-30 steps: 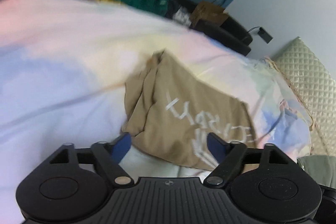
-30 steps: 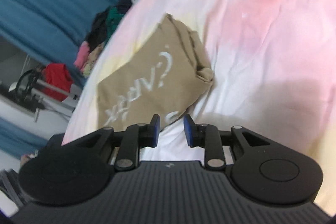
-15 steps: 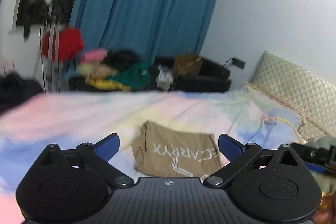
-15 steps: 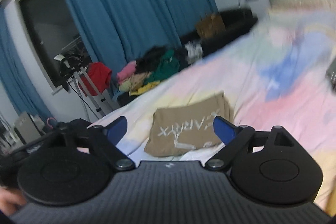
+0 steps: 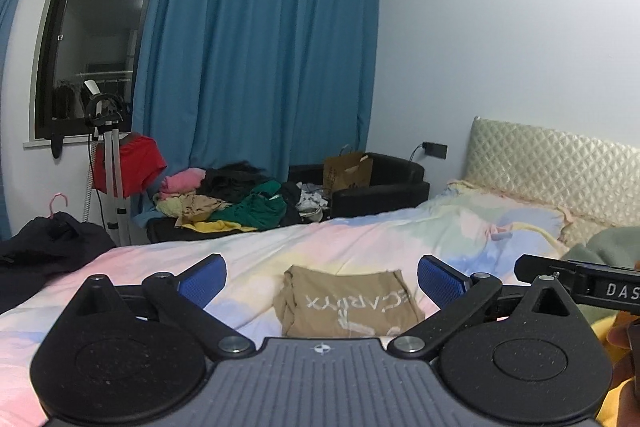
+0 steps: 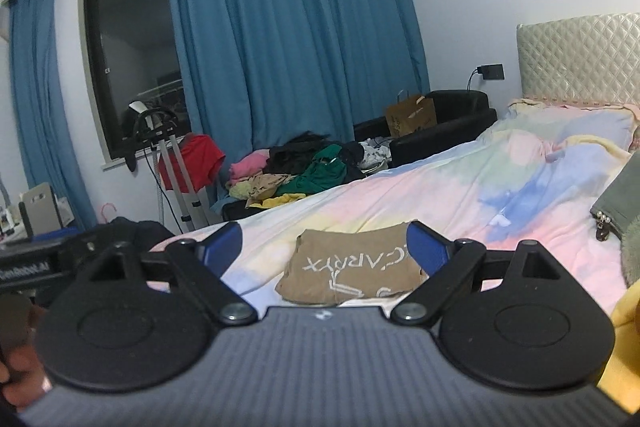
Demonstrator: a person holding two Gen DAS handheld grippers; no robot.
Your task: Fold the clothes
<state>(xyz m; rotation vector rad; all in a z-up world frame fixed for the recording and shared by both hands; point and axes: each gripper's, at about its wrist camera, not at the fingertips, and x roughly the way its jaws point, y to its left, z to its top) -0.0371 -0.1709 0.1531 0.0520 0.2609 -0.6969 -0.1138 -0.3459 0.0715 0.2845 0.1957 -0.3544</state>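
We see the tan printed cotton garment [image 5: 347,303] lying folded flat on the pastel bedspread [image 5: 360,239] — this piece looks done. Left claw [image 5: 320,277] and right claw [image 6: 325,245] gape empty; unfolded clothes heap [image 6: 296,173] waits beyond.

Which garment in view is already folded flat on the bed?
The tan shirt with white lettering, lying as a neat rectangle on the pastel bedspread; the other clothes sit heaped beyond the bed.
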